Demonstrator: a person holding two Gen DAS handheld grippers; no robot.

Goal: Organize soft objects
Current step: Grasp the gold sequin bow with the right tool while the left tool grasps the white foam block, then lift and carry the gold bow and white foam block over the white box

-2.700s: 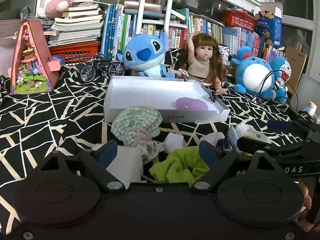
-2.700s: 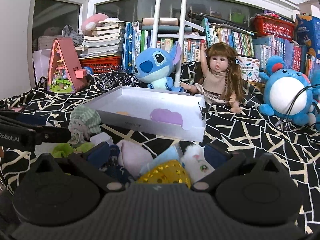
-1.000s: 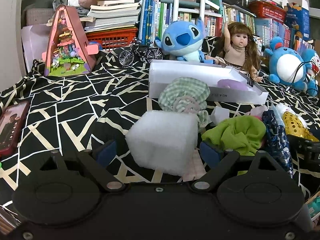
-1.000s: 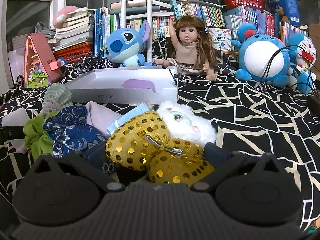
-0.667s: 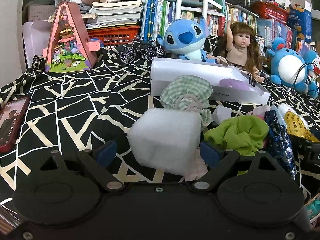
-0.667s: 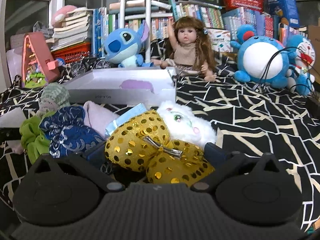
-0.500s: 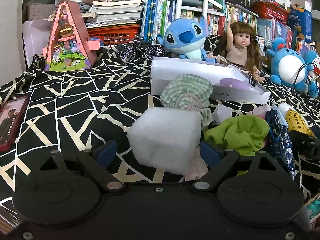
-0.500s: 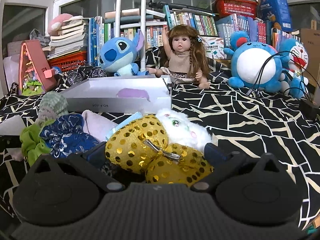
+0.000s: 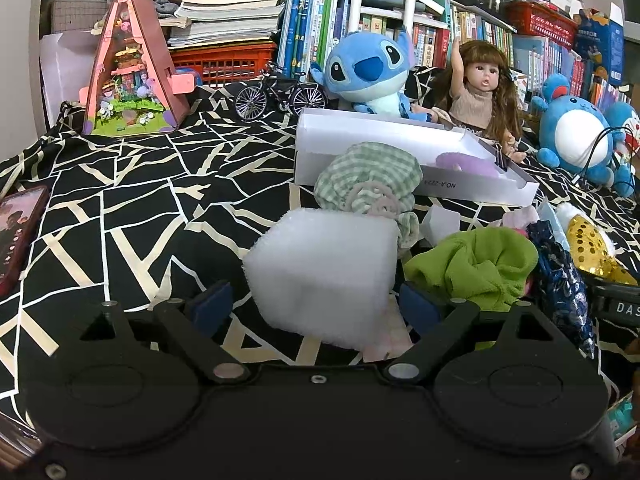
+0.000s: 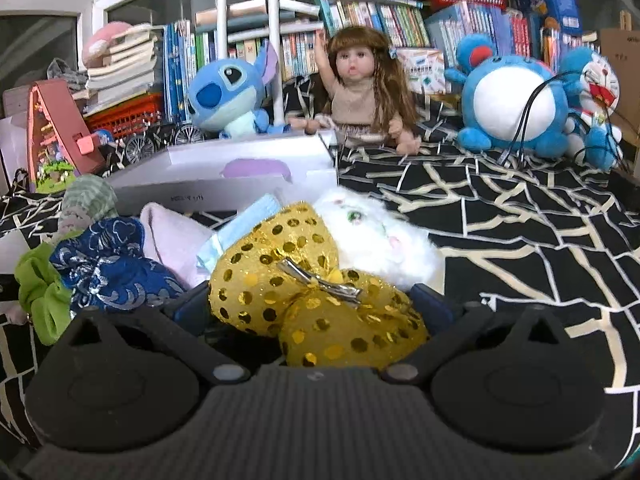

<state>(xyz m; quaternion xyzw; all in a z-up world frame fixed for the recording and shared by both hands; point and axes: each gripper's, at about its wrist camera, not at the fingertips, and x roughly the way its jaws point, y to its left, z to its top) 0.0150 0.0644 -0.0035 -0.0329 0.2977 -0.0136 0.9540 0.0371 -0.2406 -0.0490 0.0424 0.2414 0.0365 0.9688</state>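
Between the L gripper [image 9: 316, 306] fingers sits a white foam block [image 9: 324, 268], jaws wide w/ gaps both sides, nothing gripped. R gripper [image 10: 312, 308] straddles the gold sequin bow [image 10: 304, 284]; can't tell if pads touch it. White tray [image 9: 400, 140] lies beyond the pile, holds one purple item [image 9: 464, 160]. Risk: foam squashes and slips out; bow's clip may snag the blue pouch [image 10: 108, 264] or white plush [image 10: 376, 240] alongside.

L: my left gripper [image 9: 316, 306] now frames white foam block [image 9: 322, 270], no longer over green cloth [image 9: 476, 266] | R: my right gripper [image 10: 310, 308] now has gold sequin bow [image 10: 304, 280] between fingers, nearer than before
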